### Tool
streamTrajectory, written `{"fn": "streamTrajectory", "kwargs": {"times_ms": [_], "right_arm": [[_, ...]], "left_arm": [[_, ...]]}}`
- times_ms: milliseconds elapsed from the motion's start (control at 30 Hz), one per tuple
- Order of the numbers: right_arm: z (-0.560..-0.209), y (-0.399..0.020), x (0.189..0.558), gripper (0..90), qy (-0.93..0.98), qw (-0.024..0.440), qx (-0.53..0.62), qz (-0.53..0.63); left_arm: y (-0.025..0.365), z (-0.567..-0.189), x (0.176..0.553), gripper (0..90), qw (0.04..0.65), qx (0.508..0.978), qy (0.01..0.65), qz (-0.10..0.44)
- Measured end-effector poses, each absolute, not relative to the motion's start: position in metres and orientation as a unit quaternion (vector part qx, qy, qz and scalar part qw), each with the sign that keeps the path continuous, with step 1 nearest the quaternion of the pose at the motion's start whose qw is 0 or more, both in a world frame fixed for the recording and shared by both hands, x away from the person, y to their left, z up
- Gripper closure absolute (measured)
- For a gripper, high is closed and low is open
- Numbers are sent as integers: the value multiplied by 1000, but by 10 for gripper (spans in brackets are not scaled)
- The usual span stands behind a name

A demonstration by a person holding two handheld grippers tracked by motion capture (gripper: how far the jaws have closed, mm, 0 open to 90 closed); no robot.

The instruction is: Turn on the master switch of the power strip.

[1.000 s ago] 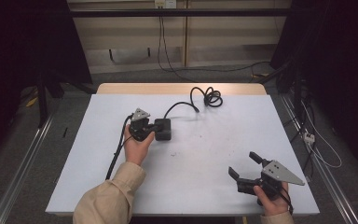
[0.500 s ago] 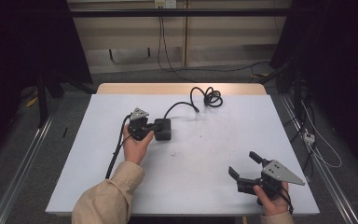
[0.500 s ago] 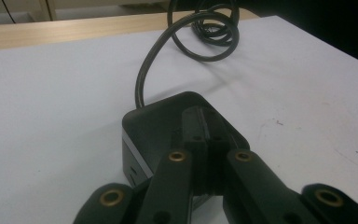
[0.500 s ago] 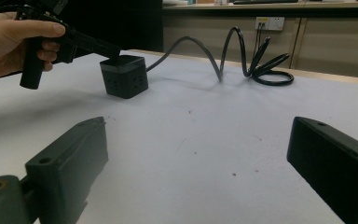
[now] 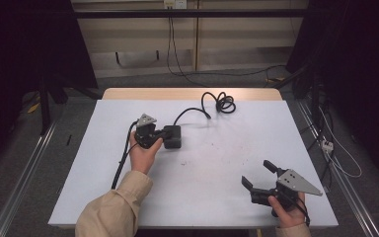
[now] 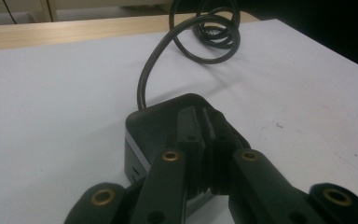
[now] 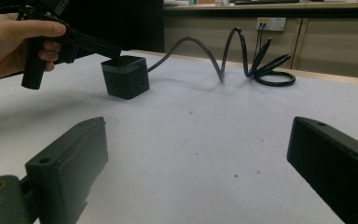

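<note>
- Your right gripper (image 5: 259, 178) sits at the near right, jaws wide apart and empty, well apart from the cube.
- Your left gripper (image 5: 159, 136) is the nearer one: jaws pressed together, tips resting on top of the cube (image 5: 172, 138), left of the table's (image 5: 237, 148) middle.
- The cube's cord (image 5: 197, 111) runs far-right into a coil.
- Count: one cube, one cord, two grippers.

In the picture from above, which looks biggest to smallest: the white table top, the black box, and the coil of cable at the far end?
1. White table top, by far the largest.
2. Black box and coil of cable: they look about alike. The coil lies farther from the camera, so I would not rank them.
</note>
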State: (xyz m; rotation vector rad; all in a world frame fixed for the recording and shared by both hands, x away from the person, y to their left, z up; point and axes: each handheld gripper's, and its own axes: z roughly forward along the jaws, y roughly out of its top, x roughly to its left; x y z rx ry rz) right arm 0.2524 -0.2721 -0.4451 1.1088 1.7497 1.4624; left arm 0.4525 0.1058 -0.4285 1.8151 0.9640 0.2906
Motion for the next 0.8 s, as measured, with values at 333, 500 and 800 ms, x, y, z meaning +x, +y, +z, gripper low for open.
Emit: {"fn": "streamTrajectory", "kwargs": {"times_ms": [333,500,800], "right_arm": [[-445,-271,253,45,658,297,418,551],[-445,-271,253,45,659,297,418,551],[-445,-270,252,45,660,297,416,550]], "left_arm": [[110,-422,451,752,507,751,404,127],[113,-420,450,664,504,752,406,126],[117,-416,448,510,504,751,409,121]]}}
